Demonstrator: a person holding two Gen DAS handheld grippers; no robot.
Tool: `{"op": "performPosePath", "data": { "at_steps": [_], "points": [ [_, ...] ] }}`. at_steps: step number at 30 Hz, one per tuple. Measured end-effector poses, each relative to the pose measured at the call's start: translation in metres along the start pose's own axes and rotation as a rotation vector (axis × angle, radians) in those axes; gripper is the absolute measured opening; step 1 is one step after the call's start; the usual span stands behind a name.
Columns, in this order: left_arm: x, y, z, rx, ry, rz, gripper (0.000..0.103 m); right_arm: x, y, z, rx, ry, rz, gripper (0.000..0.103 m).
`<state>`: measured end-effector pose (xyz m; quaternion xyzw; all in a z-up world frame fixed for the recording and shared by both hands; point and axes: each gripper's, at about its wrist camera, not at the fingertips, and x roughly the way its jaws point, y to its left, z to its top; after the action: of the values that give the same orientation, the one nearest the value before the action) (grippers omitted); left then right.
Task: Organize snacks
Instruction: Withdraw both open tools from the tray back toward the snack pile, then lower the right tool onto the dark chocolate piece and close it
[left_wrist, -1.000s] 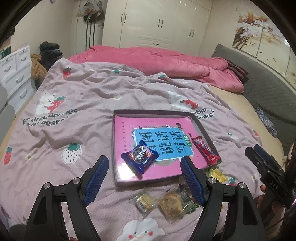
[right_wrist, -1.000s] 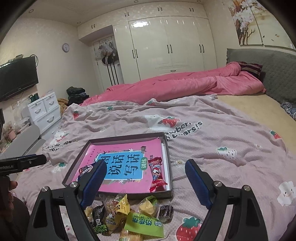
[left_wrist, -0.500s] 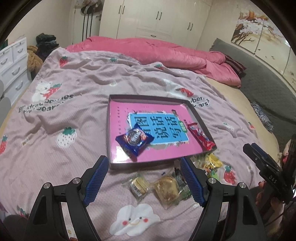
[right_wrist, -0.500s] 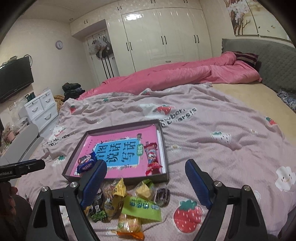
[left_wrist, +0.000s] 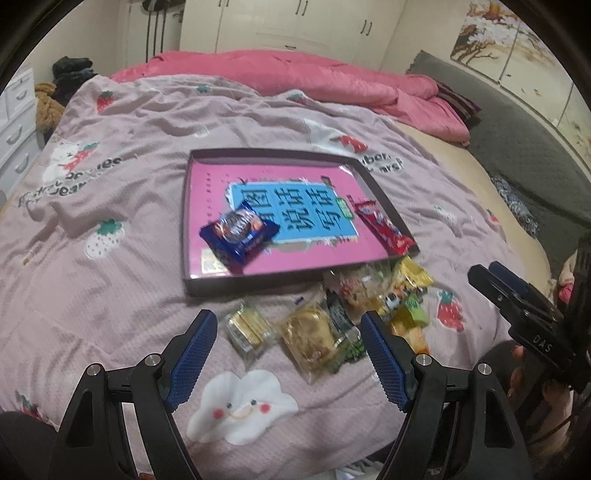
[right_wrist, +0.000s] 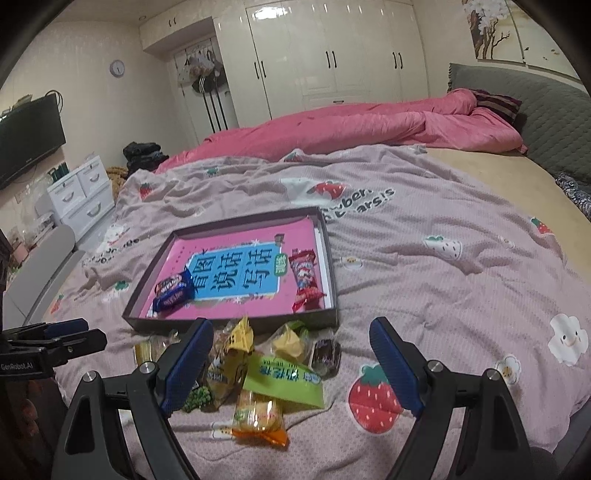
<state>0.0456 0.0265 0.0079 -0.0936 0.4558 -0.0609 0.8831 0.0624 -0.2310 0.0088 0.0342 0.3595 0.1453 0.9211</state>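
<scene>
Blue-padded jaws of both grippers gape empty above the loose snacks (right_wrist: 258, 373).

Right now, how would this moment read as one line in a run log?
tray: blue packet, red packet inside | loose snacks: on bedspread before tray | left gripper: jaws open, empty | right gripper: jaws open, empty

place: home bedroom | evidence: bed (right_wrist: 443, 266), wardrobe (right_wrist: 332, 55), TV (right_wrist: 26, 136)

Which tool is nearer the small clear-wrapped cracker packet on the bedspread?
Left. The left tool hangs open right over the cracker packet, which lies between its fingers. The right tool is over the other end of the snack pile.
</scene>
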Motion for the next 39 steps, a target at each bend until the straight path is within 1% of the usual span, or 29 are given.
{"op": "performPosePath", "data": {
  "at_steps": [11,19,26,30,36,38,39],
  "points": [
    [0.009,-0.014,-0.017,0.026,0.063,-0.032,0.081,0.000,0.005,-0.007,-0.018,0.034,-0.006,0.086],
    [0.015,-0.010,-0.021,-0.006,0.092,-0.045,0.081,0.003,-0.002,-0.009,0.005,0.055,-0.015,0.086],
    [0.031,-0.004,-0.025,-0.059,0.144,-0.064,0.081,0.010,-0.006,-0.011,0.012,0.082,-0.022,0.086],
    [0.042,0.001,-0.028,-0.118,0.171,-0.099,0.081,0.016,-0.012,-0.013,0.030,0.104,-0.039,0.086],
    [0.053,0.006,-0.025,-0.183,0.172,-0.137,0.081,0.033,-0.024,-0.016,0.060,0.159,-0.084,0.086],
    [0.055,0.006,-0.024,-0.187,0.171,-0.137,0.081,0.042,-0.028,-0.018,0.069,0.187,-0.093,0.085],
    [0.057,0.006,-0.023,-0.189,0.172,-0.140,0.081,0.045,-0.030,-0.018,0.071,0.193,-0.094,0.082]
  ]
}}
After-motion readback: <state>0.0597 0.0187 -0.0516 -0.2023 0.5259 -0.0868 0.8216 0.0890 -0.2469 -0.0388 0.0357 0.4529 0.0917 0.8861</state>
